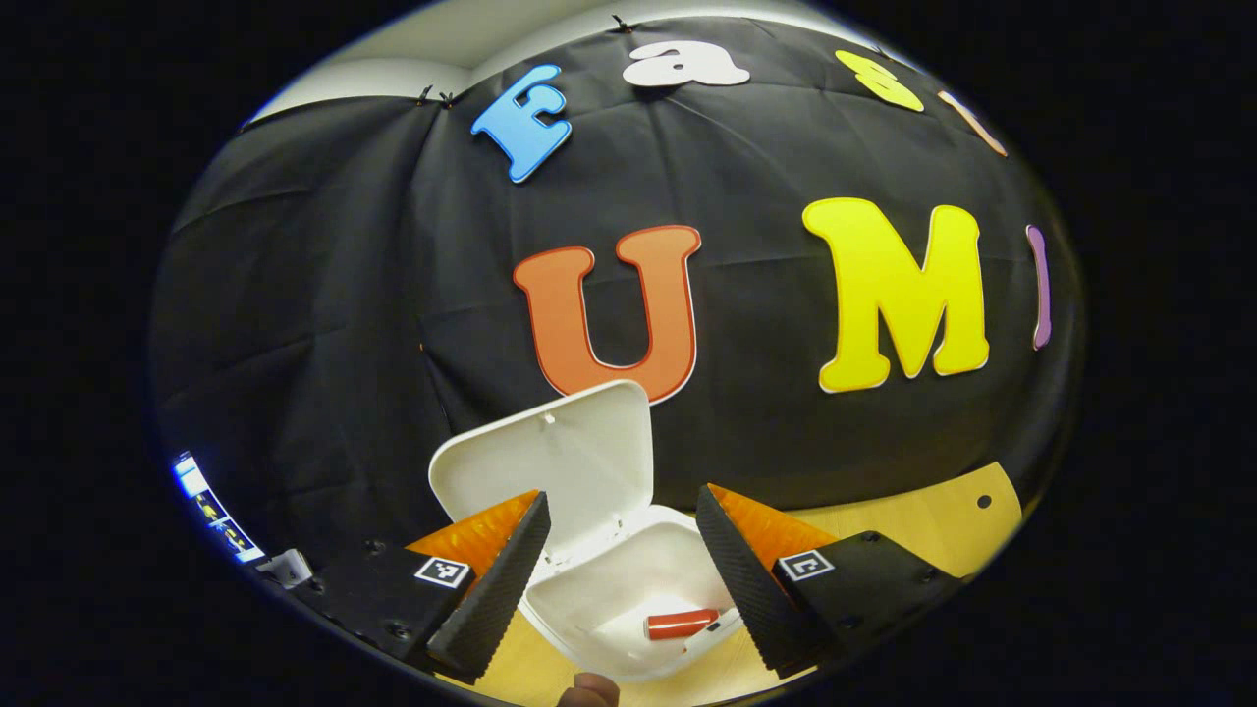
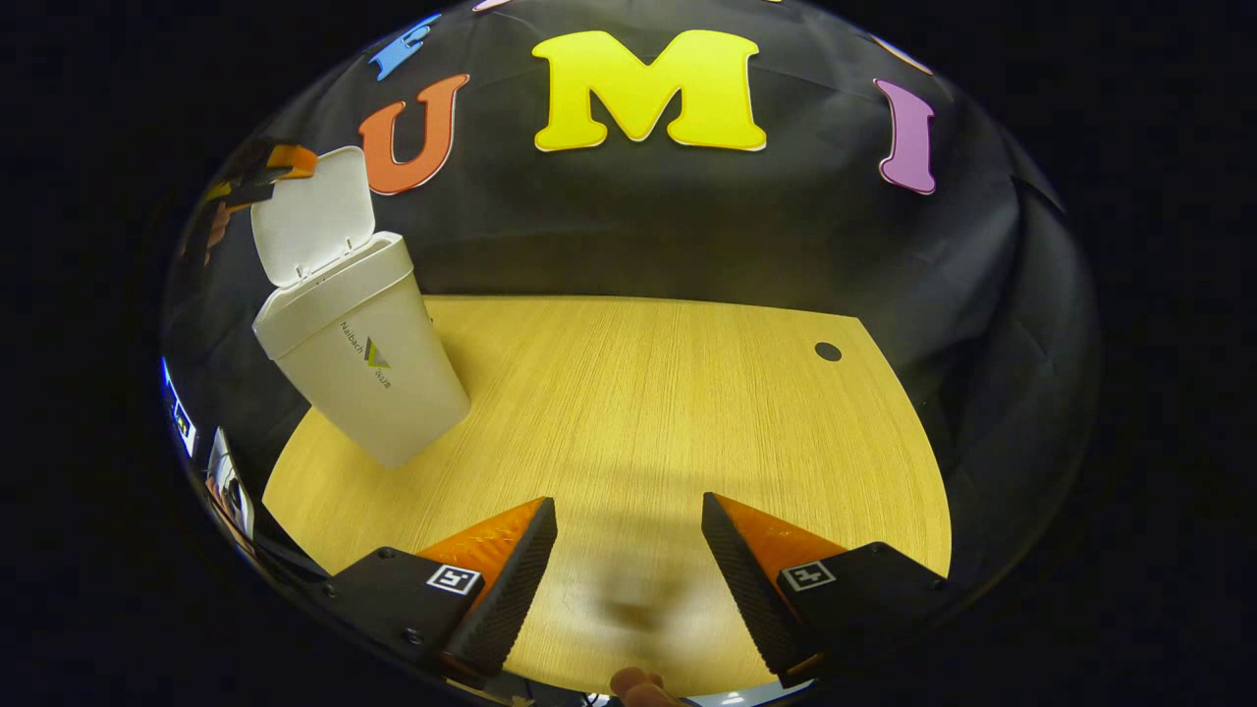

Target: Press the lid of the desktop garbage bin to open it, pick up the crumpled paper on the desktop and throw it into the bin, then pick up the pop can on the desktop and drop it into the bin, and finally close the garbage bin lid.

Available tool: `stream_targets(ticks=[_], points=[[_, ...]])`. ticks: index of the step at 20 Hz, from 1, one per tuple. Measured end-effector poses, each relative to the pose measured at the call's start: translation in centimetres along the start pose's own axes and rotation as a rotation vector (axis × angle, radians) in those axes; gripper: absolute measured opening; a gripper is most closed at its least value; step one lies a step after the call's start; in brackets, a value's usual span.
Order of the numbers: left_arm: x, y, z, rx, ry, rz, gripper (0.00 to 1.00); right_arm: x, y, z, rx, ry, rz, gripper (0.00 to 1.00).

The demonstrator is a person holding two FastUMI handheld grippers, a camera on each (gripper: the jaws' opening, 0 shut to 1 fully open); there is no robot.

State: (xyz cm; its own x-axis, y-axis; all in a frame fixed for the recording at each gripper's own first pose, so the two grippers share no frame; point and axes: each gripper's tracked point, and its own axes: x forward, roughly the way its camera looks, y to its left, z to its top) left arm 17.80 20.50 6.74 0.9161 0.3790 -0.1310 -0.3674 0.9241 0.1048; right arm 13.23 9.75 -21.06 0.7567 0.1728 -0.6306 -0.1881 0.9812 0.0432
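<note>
Below your left gripper [image 1: 619,579], in the left gripper view, the white garbage bin [image 1: 609,589] stands open on the wooden desktop [image 1: 923,520]. Its lid [image 1: 550,462] is tipped up and back toward twelve o'clock, hinged at the far edge of the rim. Inside the bin, near the bottom at about five o'clock, lies the pop can [image 1: 681,624], red, resting on its side. Whether the crumpled paper is in there too, you cannot tell. Your left gripper's jaws are spread wide with nothing between them, one finger on each side of the bin's mouth, hanging above it.

Over on the right gripper view, the same bin [image 2: 363,363] sits at about ten o'clock, on the far left part of the desktop [image 2: 668,393], its lid [image 2: 312,214] raised. Your left gripper [image 2: 257,175] shows just above and beside that lid, at the upper left. Your right gripper [image 2: 628,579] hangs over bare wood, well apart from the bin, its jaws spread and holding nothing. A small dark hole [image 2: 828,352] marks the desktop at two o'clock.
</note>
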Motion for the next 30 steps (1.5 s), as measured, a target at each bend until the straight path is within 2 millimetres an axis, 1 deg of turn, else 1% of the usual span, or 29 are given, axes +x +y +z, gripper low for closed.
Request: stream_targets(ticks=[2, 5, 6, 8, 9, 10, 13, 14, 17, 19, 21, 22, 23, 25, 26, 28, 30], points=[[1.0, 0.3, 2.1, -0.019, -0.025, 0.014, 0.97, 0.2, -0.2, 0.2, -0.004, 0.003, 0.003, 0.95], [3.2, 2.2, 5.3, -0.041, -0.043, 0.057, 0.97, 0.6, -0.5, 0.6, -0.007, 0.006, 0.002, 0.95], [3.9, 2.7, 5.9, -0.056, -0.044, 0.066, 0.98, 0.8, -0.6, 0.7, -0.005, 0.008, 0.001, 0.95], [5.5, 4.0, 6.5, -0.099, -0.037, 0.08, 0.98, 1.0, -0.8, 1.0, -0.002, 0.012, -0.004, 0.95], [6.3, 5.1, 6.7, -0.116, -0.03, 0.103, 0.97, 1.1, -0.8, 1.2, -0.003, 0.01, -0.005, 0.93], [7.0, 6.1, 6.7, -0.126, -0.024, 0.13, 0.98, 1.3, -0.9, 1.3, -0.006, 0.009, -0.007, 0.93], [9.2, 8.0, 5.5, -0.181, 0.027, 0.164, 0.98, 1.9, -0.7, 1.2, 0.0, 0.022, -0.006, 0.95], [9.8, 8.3, 4.9, -0.198, 0.053, 0.17, 0.98, 2.0, -0.6, 1.2, -0.001, 0.027, -0.005, 0.93], [10.8, 8.5, 2.3, -0.272, 0.134, 0.174, 0.98, 2.2, -0.1, 1.6, -0.023, 0.016, 0.0, 0.95], [10.7, 8.1, 1.3, -0.287, 0.161, 0.173, 0.99, 2.5, 0.1, 1.5, -0.015, 0.021, 0.004, 0.94], [10.5, 8.1, 1.5, -0.265, 0.156, 0.177, 0.98, 2.7, 0.0, 1.6, -0.002, 0.017, -0.001, 0.95], [10.4, 7.9, 1.5, -0.264, 0.157, 0.172, 0.98, 2.8, 0.1, 1.4, 0.002, 0.02, 0.001, 0.95], [10.2, 7.7, 1.5, -0.268, 0.16, 0.171, 0.96, 2.9, 0.2, 1.3, 0.004, 0.024, 0.0, 0.93], [9.9, 7.3, 1.2, -0.268, 0.158, 0.165, 0.95, 2.9, 0.4, 1.2, 0.003, 0.021, 0.007, 0.93], [9.5, 7.0, 1.2, -0.264, 0.156, 0.162, 0.96, 2.8, 0.4, 1.2, 0.0, 0.017, 0.008, 0.95], [8.8, 6.2, 0.9, -0.258, 0.148, 0.157, 0.96, 2.8, 0.5, 0.8, -0.005, 0.02, 0.012, 0.95], [7.9, 5.6, 0.0, -0.264, 0.162, 0.148, 0.97, 2.5, 0.4, 0.3, -0.008, 0.023, 0.015, 0.93]])
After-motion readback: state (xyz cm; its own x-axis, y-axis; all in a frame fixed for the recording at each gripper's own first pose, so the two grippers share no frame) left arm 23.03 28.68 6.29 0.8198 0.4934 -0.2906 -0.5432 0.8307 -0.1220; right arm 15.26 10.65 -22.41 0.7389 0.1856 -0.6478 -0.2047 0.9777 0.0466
